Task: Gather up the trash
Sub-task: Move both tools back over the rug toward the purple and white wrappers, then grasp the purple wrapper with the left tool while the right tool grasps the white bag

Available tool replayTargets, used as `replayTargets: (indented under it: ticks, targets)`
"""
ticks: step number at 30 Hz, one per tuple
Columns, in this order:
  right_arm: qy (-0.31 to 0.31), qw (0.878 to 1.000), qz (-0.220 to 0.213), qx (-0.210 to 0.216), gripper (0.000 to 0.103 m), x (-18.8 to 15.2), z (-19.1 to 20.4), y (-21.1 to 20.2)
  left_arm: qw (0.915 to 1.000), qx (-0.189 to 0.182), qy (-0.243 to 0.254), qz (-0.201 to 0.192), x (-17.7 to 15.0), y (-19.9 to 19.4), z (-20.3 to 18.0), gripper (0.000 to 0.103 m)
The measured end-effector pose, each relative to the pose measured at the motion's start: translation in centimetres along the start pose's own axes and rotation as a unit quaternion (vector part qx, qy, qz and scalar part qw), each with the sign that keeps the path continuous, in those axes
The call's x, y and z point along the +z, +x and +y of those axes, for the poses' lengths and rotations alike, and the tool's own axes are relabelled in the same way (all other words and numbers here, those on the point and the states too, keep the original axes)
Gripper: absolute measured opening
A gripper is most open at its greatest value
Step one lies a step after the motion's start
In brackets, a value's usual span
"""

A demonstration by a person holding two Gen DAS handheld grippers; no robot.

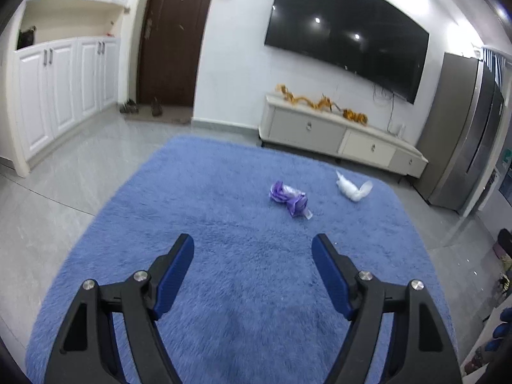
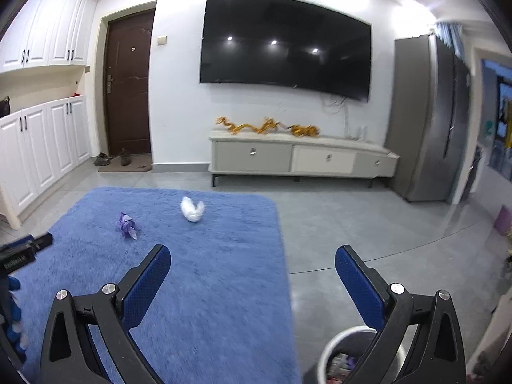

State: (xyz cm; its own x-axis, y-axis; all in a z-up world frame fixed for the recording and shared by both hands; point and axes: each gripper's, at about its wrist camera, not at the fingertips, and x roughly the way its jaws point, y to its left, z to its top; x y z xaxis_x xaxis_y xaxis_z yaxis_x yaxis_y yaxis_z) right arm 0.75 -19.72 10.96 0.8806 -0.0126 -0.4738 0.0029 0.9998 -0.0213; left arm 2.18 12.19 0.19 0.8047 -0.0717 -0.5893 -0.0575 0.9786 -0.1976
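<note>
Purple wrapper [image 1: 289,199] lies mid-rug, white crumpled tissue [image 1: 352,188] just right and farther on the blue rug [image 1: 224,211]. Your left gripper [image 1: 252,251] hovers spread wide, empty; your right gripper [image 2: 252,264] too, over the bin [image 2: 332,348] near right.

Bright ceiling light, glare spots on TV [image 2: 284,41], fisheye-warped edges, slight blur

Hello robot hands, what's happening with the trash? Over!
Left gripper and right gripper open, empty. Purple wrapper and white wad loose on blue rug. Bin below right gripper. Nothing blocking.
</note>
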Motion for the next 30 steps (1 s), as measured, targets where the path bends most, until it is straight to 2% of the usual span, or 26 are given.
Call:
replayTargets:
  ticks: [5, 9, 17, 23, 27, 29, 30]
  targets:
    - [-0.015, 0.998, 0.041, 0.035, 0.103, 1.3, 1.7, 6.6, 0.9989, -0.026, 0.017, 0.036, 1.8, 5.4, -1.5, 0.075]
    - [-0.003, 0.995, 0.070, 0.076, 0.103, 2.5, 2.5, 12.3, 0.9969, -0.030, 0.044, 0.058, 3.3, 9.9, -3.7, 0.075]
    - [-0.006, 0.984, 0.115, 0.132, 0.103, 3.8, 4.7, 21.4, 0.9931, -0.018, 0.080, 0.085, 4.8, 16.3, -6.7, 0.075]
    - [0.003, 0.980, 0.133, 0.150, 0.103, 4.0, 5.7, 26.3, 0.9908, -0.001, 0.087, 0.103, 4.9, 19.4, -7.2, 0.074]
    - [0.007, 0.977, 0.142, 0.156, 0.103, 3.8, 6.1, 28.6, 0.9902, -0.009, 0.074, 0.118, 4.8, 20.2, -6.7, 0.073]
    - [0.008, 0.974, 0.151, 0.167, 0.092, 3.9, 6.3, 29.4, 0.9900, -0.009, 0.071, 0.122, 4.7, 20.3, -6.5, 0.065]
    - [0.006, 0.974, 0.150, 0.168, 0.091, 4.1, 6.5, 29.6, 0.9902, -0.007, 0.067, 0.122, 4.6, 20.4, -6.3, 0.064]
